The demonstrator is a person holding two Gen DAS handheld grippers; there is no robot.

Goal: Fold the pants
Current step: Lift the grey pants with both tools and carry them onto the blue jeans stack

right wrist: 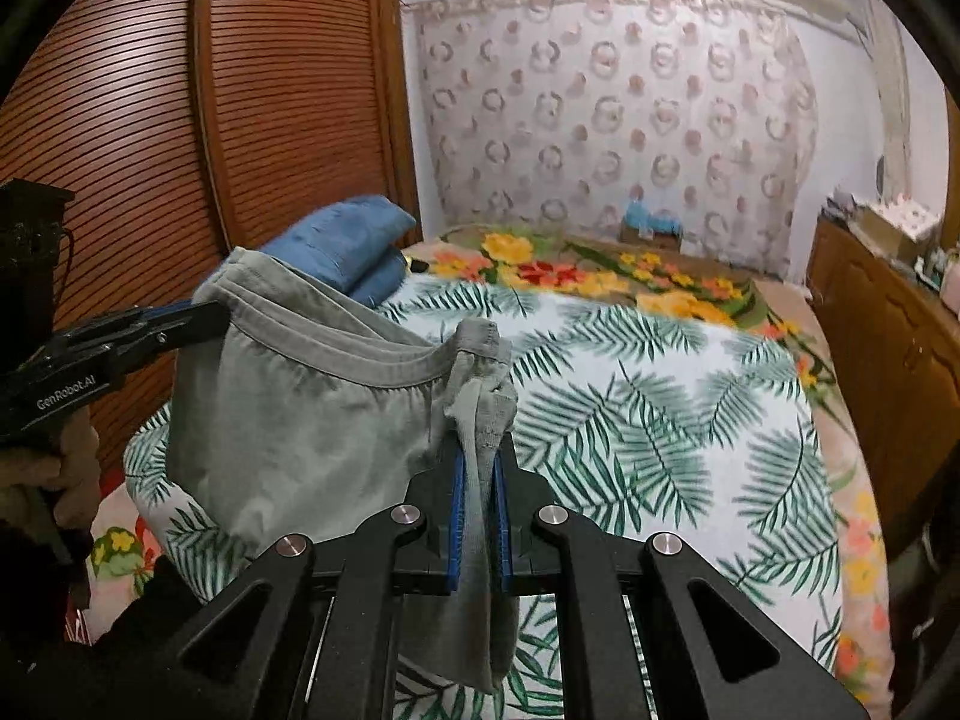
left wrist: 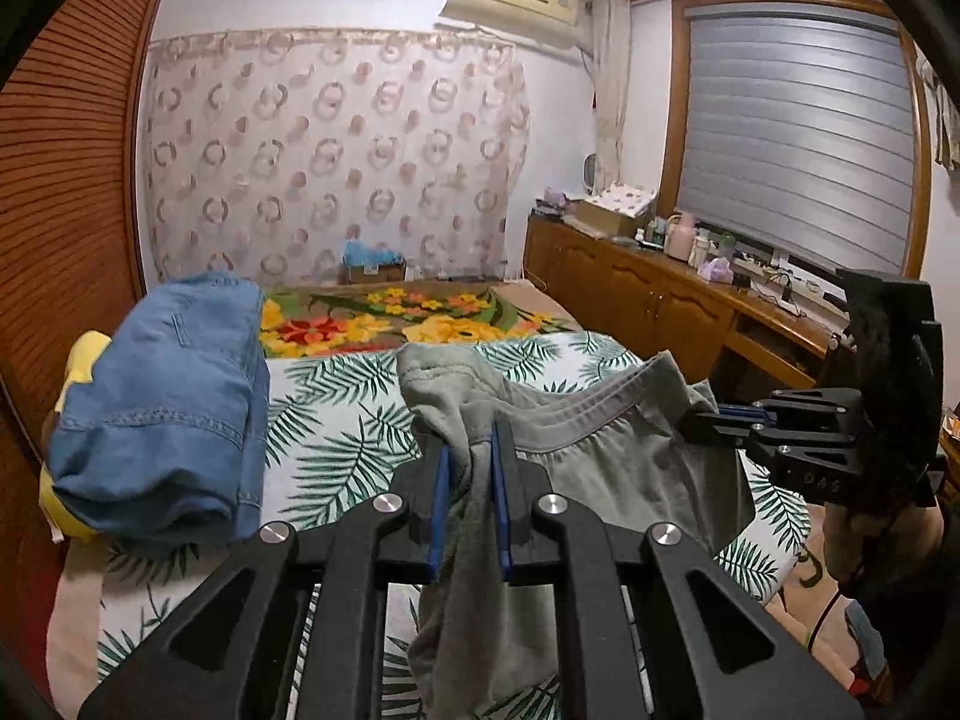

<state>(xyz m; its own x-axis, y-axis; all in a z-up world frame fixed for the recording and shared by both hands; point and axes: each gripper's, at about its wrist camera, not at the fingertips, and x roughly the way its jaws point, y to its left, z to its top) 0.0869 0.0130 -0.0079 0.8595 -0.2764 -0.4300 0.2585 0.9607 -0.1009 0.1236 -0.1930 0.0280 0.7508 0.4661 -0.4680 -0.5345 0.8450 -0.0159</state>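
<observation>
Two grippers hold the grey pants [left wrist: 600, 456] aloft by the waistband above the leaf-print bedspread [right wrist: 660, 408]: we find our left gripper [left wrist: 471, 480] clamped on one end, our right gripper [right wrist: 478, 480] on the other at its 3 o'clock, waistband slack between.

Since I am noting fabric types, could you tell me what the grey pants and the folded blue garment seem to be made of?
Grey pants: apparently soft matte knit, perhaps cotton jersey; they drape limply, with a ribbed stitched waistband. Folded blue garment: likely denim, with faded blue weave and visible topstitched seams.
</observation>
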